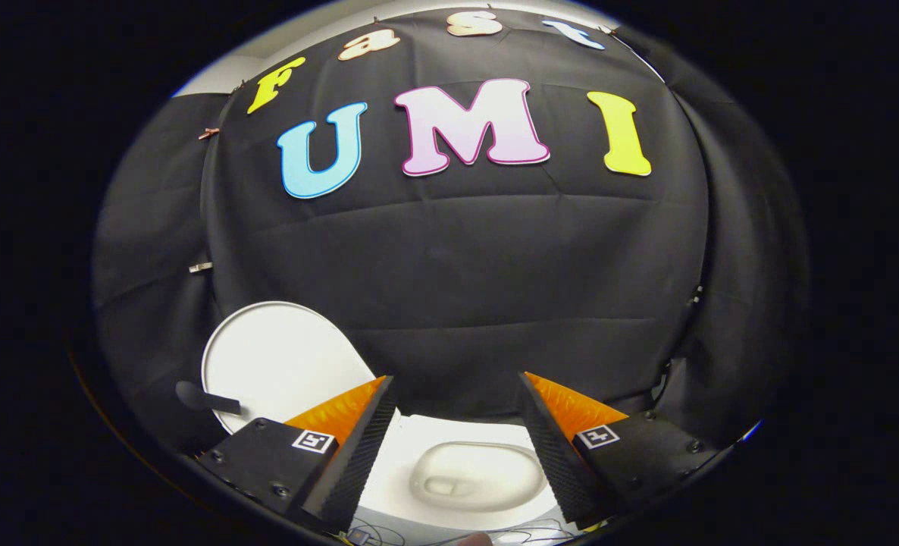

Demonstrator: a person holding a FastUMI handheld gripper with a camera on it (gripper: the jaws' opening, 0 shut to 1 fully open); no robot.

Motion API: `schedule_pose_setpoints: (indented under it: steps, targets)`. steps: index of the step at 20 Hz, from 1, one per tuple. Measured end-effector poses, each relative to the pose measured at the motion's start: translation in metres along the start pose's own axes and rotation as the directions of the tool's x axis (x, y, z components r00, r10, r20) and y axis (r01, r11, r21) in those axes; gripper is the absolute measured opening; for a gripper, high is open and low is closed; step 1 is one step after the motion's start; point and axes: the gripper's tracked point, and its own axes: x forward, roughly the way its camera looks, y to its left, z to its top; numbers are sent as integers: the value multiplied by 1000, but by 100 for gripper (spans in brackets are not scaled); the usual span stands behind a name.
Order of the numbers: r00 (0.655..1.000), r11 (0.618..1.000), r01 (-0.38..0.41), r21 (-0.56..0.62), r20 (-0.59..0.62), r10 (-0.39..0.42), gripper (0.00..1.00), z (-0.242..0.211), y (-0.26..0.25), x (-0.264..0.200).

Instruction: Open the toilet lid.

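A white toilet point(408, 444) stands low against the black cloth wall, seen from above. Its bowl point(472, 474) lies uncovered between my two fingers. The white oval lid point(279, 360) stands raised off the bowl, beyond the left finger, with its flat face turned toward me. A short dark handle-like piece point(201, 397) juts from the lid's lower left edge. My gripper point(455, 378) is open, held above the toilet with nothing between its fingers and touching neither the lid nor the bowl.
The black cloth wall point(457, 288) hangs close behind the toilet and wraps around both sides. Thin cables point(389, 535) lie on the floor in front of the toilet.
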Motion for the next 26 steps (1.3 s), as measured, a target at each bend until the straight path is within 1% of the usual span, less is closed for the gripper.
schedule_pose_setpoints:
  steps: [2,3,6,9,11,14,17,19,20,26]
  targets:
    - [1000,1000,16,-3,20,-16,99,-9,-14,-1]
    - [998,1000,29,-7,51,-28,100,-10,-22,-1]
    - [992,997,56,-58,118,-48,99,-18,-41,1]
    - [989,994,88,-61,125,-79,99,-43,-63,5]
    - [989,994,87,-70,123,-78,100,-62,-72,7]
    - [974,985,152,-86,184,-135,99,-71,-102,4]
    - [955,977,198,-80,241,-173,99,-79,-124,1]
    - [948,976,210,-63,258,-188,99,-85,-134,-1]
    - [946,978,201,-48,269,-182,100,-86,-136,-3]
    - [941,975,223,-10,264,-212,100,-113,-153,-6]
